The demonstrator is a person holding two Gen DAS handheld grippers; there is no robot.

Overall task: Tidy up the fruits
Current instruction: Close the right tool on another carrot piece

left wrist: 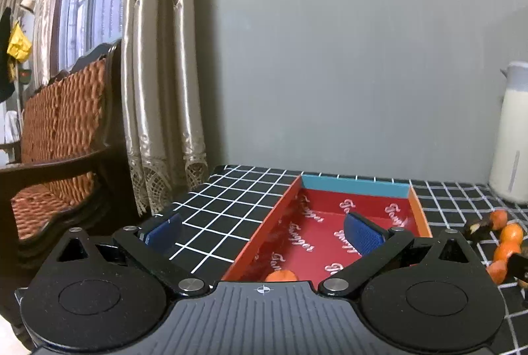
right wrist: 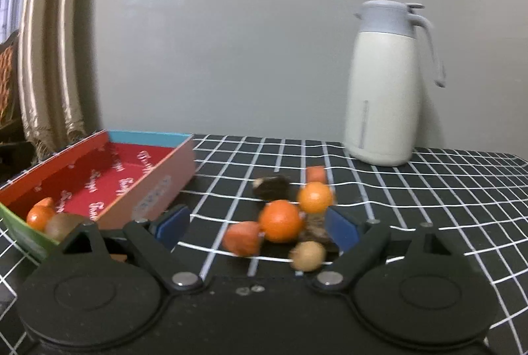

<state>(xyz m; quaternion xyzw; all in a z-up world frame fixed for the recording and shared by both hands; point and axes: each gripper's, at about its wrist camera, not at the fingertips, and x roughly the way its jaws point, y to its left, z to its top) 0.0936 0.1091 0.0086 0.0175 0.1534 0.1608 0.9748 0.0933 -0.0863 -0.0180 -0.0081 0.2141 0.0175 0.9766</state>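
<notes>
A red shallow box (left wrist: 330,223) with a blue far wall lies on the black checked tablecloth; in the right wrist view the box (right wrist: 109,177) holds an orange fruit (right wrist: 39,216) and a brown kiwi (right wrist: 61,224) at its near end. My left gripper (left wrist: 262,233) is open over the box's left wall, above an orange fruit (left wrist: 280,275). My right gripper (right wrist: 257,226) is open and empty around a pile of fruit: an orange (right wrist: 280,221), a second orange (right wrist: 315,196), a reddish piece (right wrist: 242,238), a tan ball (right wrist: 308,255) and dark pieces (right wrist: 272,185).
A white and grey thermos jug (right wrist: 386,84) stands at the back right by the grey wall. The fruit pile also shows in the left wrist view (left wrist: 505,242). A wicker chair (left wrist: 62,130) and curtains (left wrist: 158,74) stand left of the table.
</notes>
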